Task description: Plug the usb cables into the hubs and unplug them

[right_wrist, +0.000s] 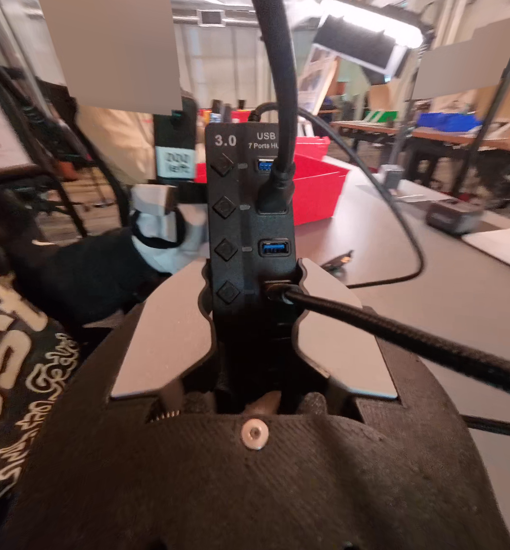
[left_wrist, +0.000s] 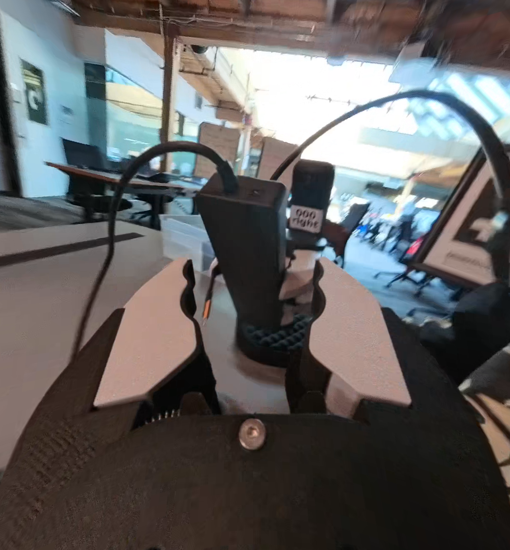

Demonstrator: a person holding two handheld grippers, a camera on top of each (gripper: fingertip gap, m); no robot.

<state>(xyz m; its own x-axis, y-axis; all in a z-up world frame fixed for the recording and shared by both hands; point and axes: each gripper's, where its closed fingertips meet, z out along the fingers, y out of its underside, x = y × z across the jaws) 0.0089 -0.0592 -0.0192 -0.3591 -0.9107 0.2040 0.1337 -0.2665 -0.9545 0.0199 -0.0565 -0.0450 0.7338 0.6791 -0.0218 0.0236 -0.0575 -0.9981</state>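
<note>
The hub point(right_wrist: 249, 214) stands clamped upright between the right tool's point(right_wrist: 253, 285) fingers.

Black hub point(right_wrist: 249, 214) with blue ports point(right_wrist: 274, 248) and dark diamond buttons point(right_wrist: 225, 249). Black braided cable point(right_wrist: 396, 339) at near right. Red bin point(right_wrist: 316, 190) at far right. Grey tabletop point(right_wrist: 456, 297). Pale grey fingers point(right_wrist: 170, 336) on black gripper bodies.
</note>
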